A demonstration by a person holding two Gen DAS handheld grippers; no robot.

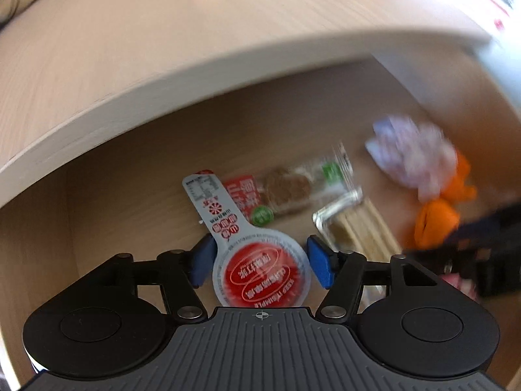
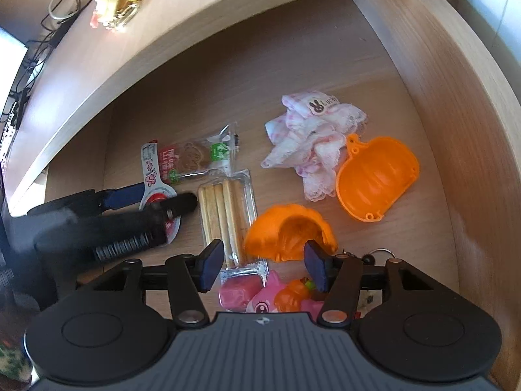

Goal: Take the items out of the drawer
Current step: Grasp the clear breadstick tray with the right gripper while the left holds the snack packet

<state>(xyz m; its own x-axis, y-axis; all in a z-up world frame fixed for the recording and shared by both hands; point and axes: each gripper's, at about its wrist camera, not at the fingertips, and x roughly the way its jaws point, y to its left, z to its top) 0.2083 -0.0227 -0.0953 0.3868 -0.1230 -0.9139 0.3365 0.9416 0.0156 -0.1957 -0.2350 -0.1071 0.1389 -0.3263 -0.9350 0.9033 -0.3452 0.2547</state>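
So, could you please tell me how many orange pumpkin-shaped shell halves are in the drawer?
2. One pumpkin half lies open side up at the right, touching the frilly cloth; the other pumpkin half sits nearer, beside the biscuit-stick pack. More may be hidden.

The left gripper (image 1: 262,265) points steeply downward at the lower centre of its frame, blue pads (image 1: 320,265) parted. The right gripper (image 2: 262,265) also angles steeply down, low in its frame, jaws apart and gripping nothing.
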